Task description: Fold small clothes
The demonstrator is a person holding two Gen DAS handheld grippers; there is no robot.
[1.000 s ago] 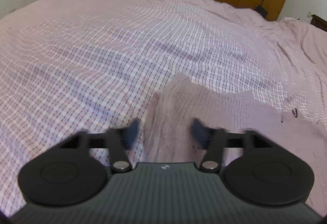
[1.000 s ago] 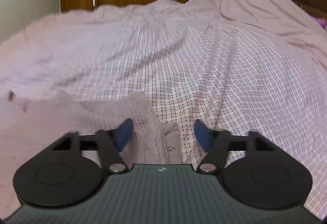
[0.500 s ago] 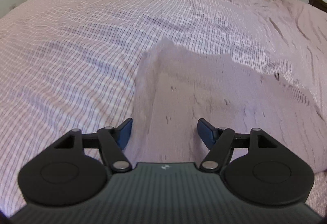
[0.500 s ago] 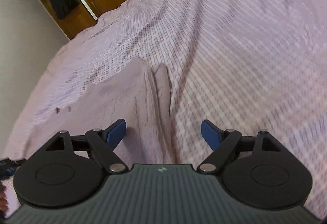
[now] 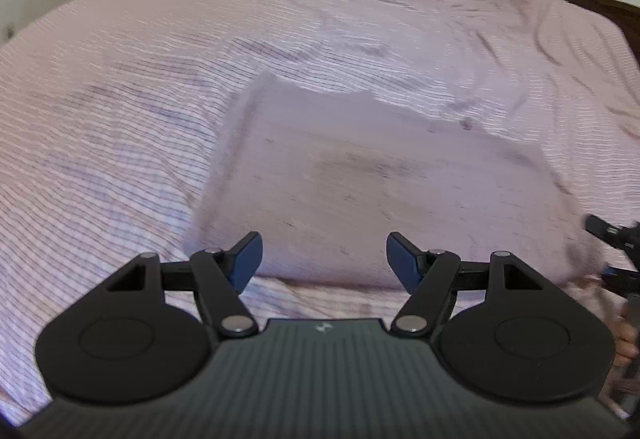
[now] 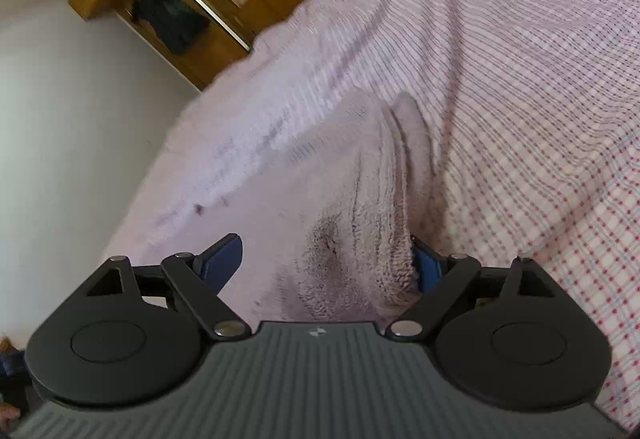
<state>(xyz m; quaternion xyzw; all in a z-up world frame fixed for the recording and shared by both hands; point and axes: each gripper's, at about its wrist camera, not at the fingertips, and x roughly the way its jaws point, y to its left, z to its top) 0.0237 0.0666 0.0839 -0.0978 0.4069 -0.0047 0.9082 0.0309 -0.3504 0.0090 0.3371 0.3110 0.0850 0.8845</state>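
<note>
Right gripper (image 6: pixel 324 263) jaws just been opening, straddling pink cloth (image 6: pixel 360 231) edge.

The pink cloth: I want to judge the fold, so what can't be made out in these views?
- Left wrist view: the pink cloth is motion-blurred, so its edges and layers are unclear.
- Right wrist view: its near end is hidden behind the right tool; its left side is blurred.
- Left wrist view: the frame's right edge cuts off most of the right tool.
</note>
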